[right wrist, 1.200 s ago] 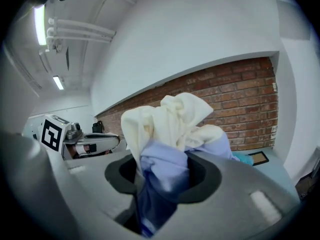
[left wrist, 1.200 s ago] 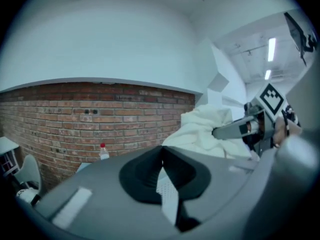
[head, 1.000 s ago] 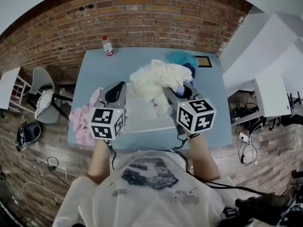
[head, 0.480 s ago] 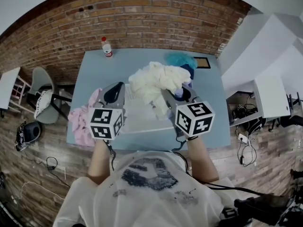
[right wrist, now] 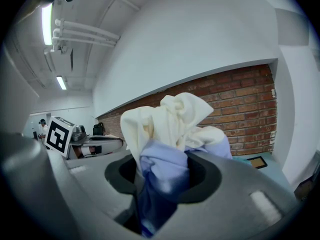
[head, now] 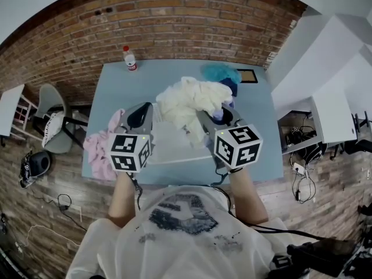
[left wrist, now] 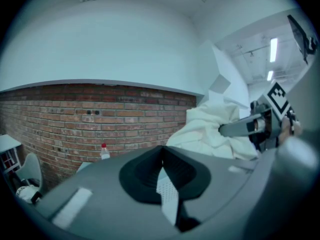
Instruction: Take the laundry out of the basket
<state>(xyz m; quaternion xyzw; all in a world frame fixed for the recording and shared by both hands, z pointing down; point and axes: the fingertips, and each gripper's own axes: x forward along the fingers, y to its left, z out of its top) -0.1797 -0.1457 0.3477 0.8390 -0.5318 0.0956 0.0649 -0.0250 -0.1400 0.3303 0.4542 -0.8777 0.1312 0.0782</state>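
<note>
The brick wall (head: 174,28) runs across well beyond both my claws. The blue-grey counter (head: 168,74) spreads from under them out to that wall. The white basket (head: 171,141) sits on the counter between my two claws, just ahead of my body. My left claw (head: 141,108) is over its left edge and my right claw (head: 215,116) over its right. The biggest piece of laundry is a cream bundle (head: 189,100), bunched up and rising out of my right claw. It hangs over the far half of the basket, to the right of my left claw. In the right gripper view my right claw (right wrist: 162,184) is clenched on cloth. A lavender garment (right wrist: 165,171) is pinched between the jaws, and the cream bundle (right wrist: 167,119) billows out above it. My left claw (left wrist: 163,171) is clenched with its jaws pressed together and nothing between them. From its view the cream bundle (left wrist: 210,129) shows off to the right. A heap of pink clothes (head: 102,147) lies on the counter just left of my left claw, outside the basket. A teal cloth (head: 221,71) lies on the counter beyond my right claw, near the far edge. A small bottle with a red cap (head: 129,58) stands upright far ahead of my left claw, by the wall.
</note>
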